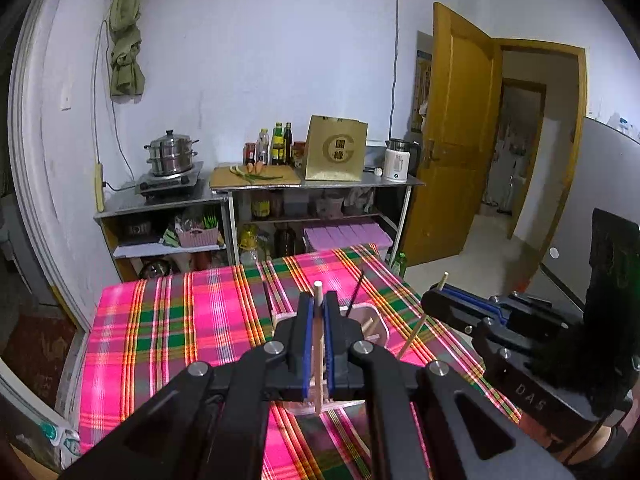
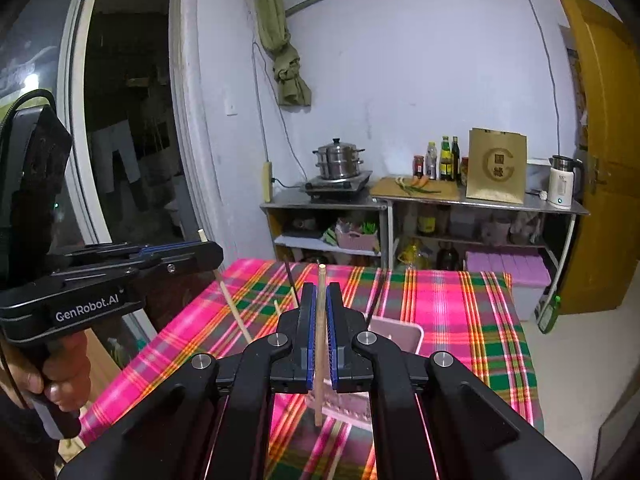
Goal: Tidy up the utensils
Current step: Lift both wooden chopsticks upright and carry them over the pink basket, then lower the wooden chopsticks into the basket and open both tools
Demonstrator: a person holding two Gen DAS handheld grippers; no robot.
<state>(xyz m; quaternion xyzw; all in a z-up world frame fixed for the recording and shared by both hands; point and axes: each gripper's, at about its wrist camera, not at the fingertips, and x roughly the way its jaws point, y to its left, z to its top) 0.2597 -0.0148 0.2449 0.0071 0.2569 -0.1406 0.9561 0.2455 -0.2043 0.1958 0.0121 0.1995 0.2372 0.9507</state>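
- Table [image 1: 168, 320]: covered in a pink, green and orange plaid cloth, standing in front of a steel kitchen shelf unit [image 1: 256, 196] that carries a steamer pot [image 1: 171, 156], bottles, a cutting board, a brown paper bag [image 1: 335, 154] and a white kettle [image 1: 398, 162].
- Door [image 1: 460, 128]: yellow wood, standing open at the right of the room.
- Utensil holder [image 1: 376, 322]: a pale pink rectangular container on the table, directly behind the left gripper; dark chopsticks [image 1: 355, 294] and light wooden ones lean out of it.
- Left gripper [image 1: 318, 308]: raised above the table, blue pads together and clamped on a light wooden chopstick [image 1: 318, 344], which stands near upright between them, its top end clear above the fingers and its lower end hanging below them.
- Right gripper [image 2: 321, 300]: level with the left one and just to its right, likewise closed on a second wooden chopstick [image 2: 320, 340], held near upright over the holder's near edge.
- Person's hand [image 2: 60, 376]: wrapped around the left gripper's handle, as seen from the right wrist camera.
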